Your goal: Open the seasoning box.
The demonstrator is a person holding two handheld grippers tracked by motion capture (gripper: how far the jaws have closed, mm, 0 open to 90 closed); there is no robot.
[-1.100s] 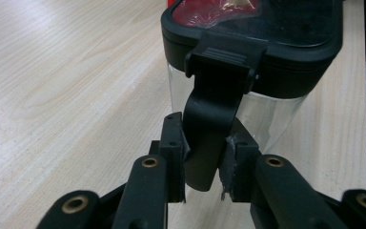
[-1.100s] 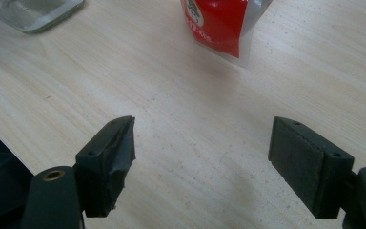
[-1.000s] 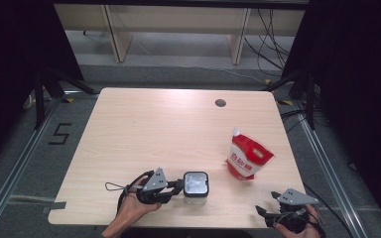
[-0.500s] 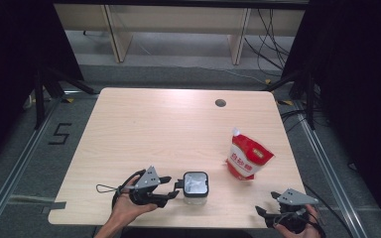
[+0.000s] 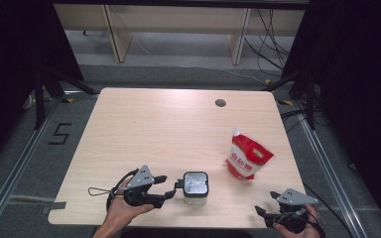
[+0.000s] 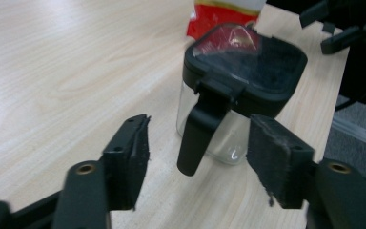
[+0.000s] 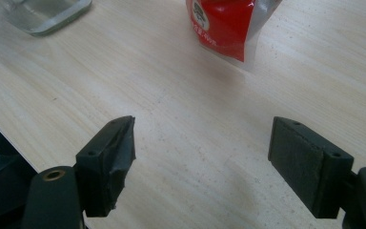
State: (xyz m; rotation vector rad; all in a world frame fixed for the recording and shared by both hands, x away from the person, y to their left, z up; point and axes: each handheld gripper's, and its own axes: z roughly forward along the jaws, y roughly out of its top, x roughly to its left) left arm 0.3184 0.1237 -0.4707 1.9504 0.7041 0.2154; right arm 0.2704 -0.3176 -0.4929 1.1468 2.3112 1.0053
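Note:
A clear glass jar [image 5: 196,184] with a black square lid stands near the table's front edge. Its black handle [image 6: 198,133] points toward my left gripper [image 5: 168,186]. That gripper's jaws have just been opening; they stand open on either side of the handle without touching it, as the left gripper view [image 6: 201,121] shows. A red and white pouch [image 5: 248,158] stands upright to the right of the jar [image 6: 248,67]. My right gripper [image 5: 265,204] rests open at the front right corner, with bare wood between its pads [image 7: 205,131] and the pouch [image 7: 224,24] ahead.
The wooden table [image 5: 178,124] has a round cable hole [image 5: 221,103] at the back right. A cable loop [image 5: 96,191] trails left from my left gripper. The jar's glass base [image 7: 47,12] lies at the upper left of the right gripper view.
My left gripper let go of the jar's handle, opened, and drew back a little to the left. The jar, the pouch and my right gripper stayed put.

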